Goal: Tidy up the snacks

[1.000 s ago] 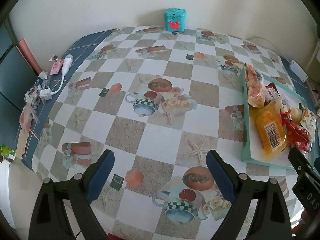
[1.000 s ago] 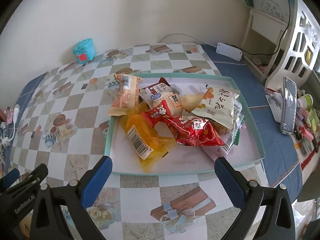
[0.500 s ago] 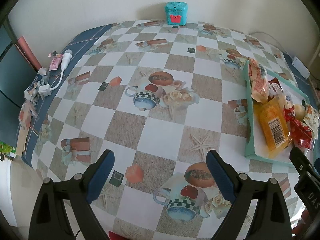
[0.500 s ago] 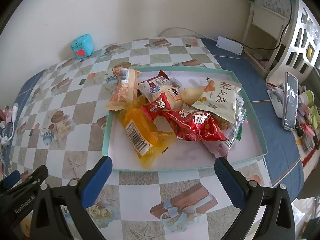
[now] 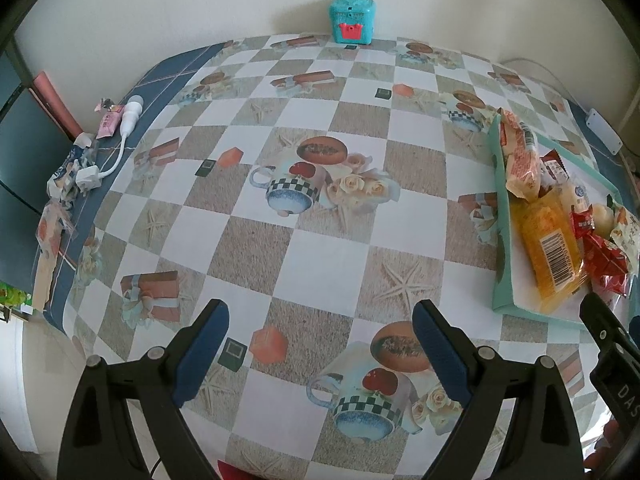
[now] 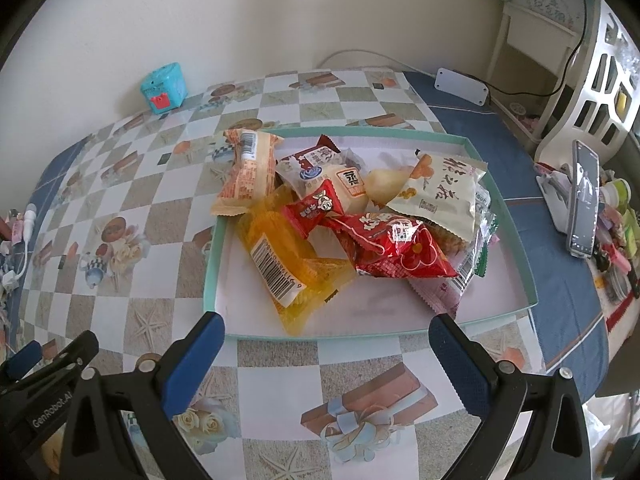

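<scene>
Checkered surface (image 5: pixel 320 256) is carrying a teal tray (image 6: pixel 212 256) of piled snacks (image 6: pixel 360 232) at my right tongs' (image 6: pixel 326 344) twelve o'clock; I'm holding both those and left tongs (image 5: pixel 320 330) wide open, gripping nothing.

Both wrist views look steeply down from close above the worktop (image 5: pixel 320 248), sharing the snack tray (image 6: pixel 208 280) and teal box (image 5: pixel 351 20).

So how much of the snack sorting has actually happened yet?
Nothing looks done: the snacks, such as the yellow packet and the red packet, lie heaped together in the teal tray. Nothing is in hand either: the left tool and the right tool are both open and empty above the checkered tablecloth. All the sorting is left.
</scene>
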Demonstrator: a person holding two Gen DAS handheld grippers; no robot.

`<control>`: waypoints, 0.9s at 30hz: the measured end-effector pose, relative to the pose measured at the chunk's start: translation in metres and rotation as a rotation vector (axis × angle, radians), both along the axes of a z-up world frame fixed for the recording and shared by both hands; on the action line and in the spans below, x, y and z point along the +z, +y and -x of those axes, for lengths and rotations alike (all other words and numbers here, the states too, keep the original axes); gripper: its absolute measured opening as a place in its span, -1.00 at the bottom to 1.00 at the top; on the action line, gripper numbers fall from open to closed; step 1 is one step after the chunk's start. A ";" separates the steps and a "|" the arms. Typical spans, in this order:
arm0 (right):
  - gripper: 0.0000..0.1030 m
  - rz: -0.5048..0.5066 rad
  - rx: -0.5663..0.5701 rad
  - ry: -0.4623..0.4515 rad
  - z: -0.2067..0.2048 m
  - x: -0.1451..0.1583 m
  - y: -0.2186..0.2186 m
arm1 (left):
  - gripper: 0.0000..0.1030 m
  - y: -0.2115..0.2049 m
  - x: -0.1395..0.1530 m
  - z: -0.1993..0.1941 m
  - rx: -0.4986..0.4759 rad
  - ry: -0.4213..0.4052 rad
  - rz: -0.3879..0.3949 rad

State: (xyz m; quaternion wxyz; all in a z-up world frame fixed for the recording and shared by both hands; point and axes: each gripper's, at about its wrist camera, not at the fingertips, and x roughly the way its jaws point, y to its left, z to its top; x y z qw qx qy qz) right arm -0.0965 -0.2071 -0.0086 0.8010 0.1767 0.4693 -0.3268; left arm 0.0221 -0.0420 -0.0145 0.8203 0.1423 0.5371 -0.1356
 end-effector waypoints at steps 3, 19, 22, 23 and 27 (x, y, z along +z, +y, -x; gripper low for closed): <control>1.00 0.000 -0.001 0.000 0.000 0.000 0.000 | 0.81 0.000 0.000 0.000 0.000 0.000 0.000; 1.00 -0.001 0.000 0.003 -0.001 -0.002 0.001 | 0.81 -0.001 -0.001 0.000 -0.006 0.011 0.007; 1.00 -0.001 0.000 0.003 -0.002 -0.002 0.002 | 0.81 -0.002 0.000 0.001 -0.015 0.007 0.009; 1.00 -0.001 -0.001 0.003 -0.002 -0.002 0.001 | 0.81 -0.002 0.000 0.001 -0.017 0.007 0.009; 1.00 -0.001 0.000 0.003 -0.002 -0.002 0.001 | 0.81 -0.002 0.001 0.001 -0.017 0.007 0.010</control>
